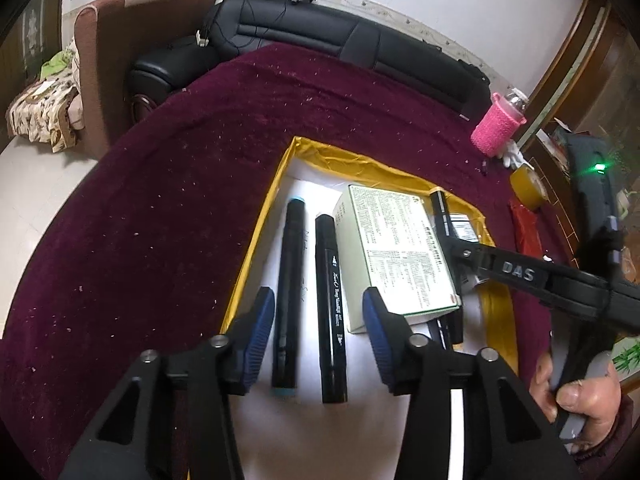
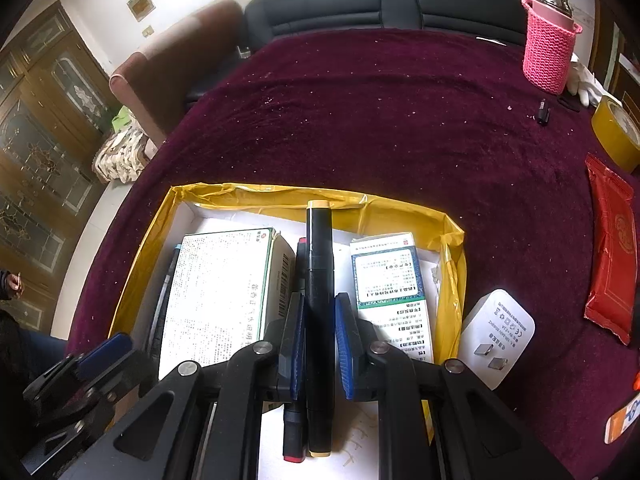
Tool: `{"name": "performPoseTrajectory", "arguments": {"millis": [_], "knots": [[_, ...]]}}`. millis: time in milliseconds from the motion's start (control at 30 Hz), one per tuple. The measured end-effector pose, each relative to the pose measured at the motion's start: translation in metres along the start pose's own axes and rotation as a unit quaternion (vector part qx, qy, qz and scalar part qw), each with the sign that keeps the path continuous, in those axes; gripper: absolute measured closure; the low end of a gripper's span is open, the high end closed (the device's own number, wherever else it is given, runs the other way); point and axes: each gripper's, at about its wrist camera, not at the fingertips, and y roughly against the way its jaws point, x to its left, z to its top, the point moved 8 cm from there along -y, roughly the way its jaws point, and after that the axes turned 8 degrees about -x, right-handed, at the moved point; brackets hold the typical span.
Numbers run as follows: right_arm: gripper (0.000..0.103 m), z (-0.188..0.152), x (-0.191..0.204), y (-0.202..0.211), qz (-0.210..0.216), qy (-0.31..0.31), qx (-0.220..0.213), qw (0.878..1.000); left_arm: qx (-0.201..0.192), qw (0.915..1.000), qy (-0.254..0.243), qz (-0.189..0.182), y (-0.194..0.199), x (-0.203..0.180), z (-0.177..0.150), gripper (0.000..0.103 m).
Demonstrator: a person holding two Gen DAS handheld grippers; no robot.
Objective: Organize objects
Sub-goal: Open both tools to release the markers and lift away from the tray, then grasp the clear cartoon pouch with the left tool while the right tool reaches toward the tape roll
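Observation:
A shallow box lined with yellow tape (image 1: 256, 240) (image 2: 280, 194) lies on a dark red tablecloth. In the left wrist view my left gripper (image 1: 318, 312) stands open over two black markers lying side by side on the box floor, one with blue ends (image 1: 288, 280) and one plain black (image 1: 330, 280); the pads touch neither. My right gripper (image 2: 319, 300) is shut on a black marker with cream ends (image 2: 319, 248), held over the box. The right gripper (image 1: 450, 240) also shows from the side in the left wrist view. A red-ended marker (image 2: 294, 420) lies just left of the held one.
Inside the box are a large white medicine box (image 2: 224, 292) (image 1: 396, 248) and a smaller green-printed one (image 2: 390, 280). Outside it lie a white plug adapter (image 2: 496, 332), a red packet (image 2: 612, 256), a yellow tape roll (image 2: 616, 132) and a pink-sleeved bottle (image 2: 550, 52). A black sofa stands behind the table.

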Motion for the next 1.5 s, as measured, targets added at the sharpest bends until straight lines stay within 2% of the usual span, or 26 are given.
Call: {"name": "performPoseTrajectory", "arguments": {"millis": [267,367,433,500,567,633,767,933,1133,1300,1500], "knots": [[0.085,0.002,-0.005,0.010,-0.009,-0.005,-0.008,1.000,-0.019,0.9998,-0.004,-0.008,0.024,-0.006,0.000,0.043],[0.083,0.008,-0.006,0.026,-0.010,-0.009,-0.023,1.000,-0.027,0.9996,0.001,-0.008,0.036,-0.008,0.001,0.029],[0.080,0.013,-0.007,0.044,-0.010,-0.009,-0.037,0.999,-0.033,0.9994,0.003,-0.011,0.044,-0.009,0.002,0.026],[0.073,0.017,-0.008,0.063,-0.012,-0.005,-0.052,0.999,-0.038,0.9992,0.004,-0.015,0.055,-0.013,0.002,0.021],[0.051,0.018,-0.012,0.084,-0.016,0.000,-0.067,0.998,-0.043,0.9989,0.004,-0.020,0.063,-0.018,0.001,0.021],[0.039,0.018,-0.021,0.109,-0.023,0.004,-0.087,0.996,-0.047,0.9985,0.002,-0.029,0.073,-0.024,-0.002,0.020],[0.030,0.012,-0.049,0.152,-0.040,-0.002,-0.110,0.993,-0.047,0.9976,-0.005,-0.051,0.086,-0.044,-0.011,0.019],[0.027,-0.008,-0.098,0.190,-0.066,-0.032,-0.122,0.990,-0.035,0.9959,-0.024,-0.079,0.095,-0.075,-0.031,0.019],[0.025,-0.041,-0.171,0.220,-0.101,-0.086,-0.127,0.983,-0.018,0.9945,-0.044,-0.094,0.097,-0.100,-0.053,0.019],[0.025,-0.074,-0.226,0.229,-0.124,-0.131,-0.114,0.977,0.002,0.9930,-0.057,-0.104,0.087,-0.121,-0.073,0.019],[0.025,-0.105,-0.267,0.229,-0.139,-0.152,-0.101,0.973,0.029,0.9892,-0.086,-0.115,0.074,-0.151,-0.094,0.019]]}}
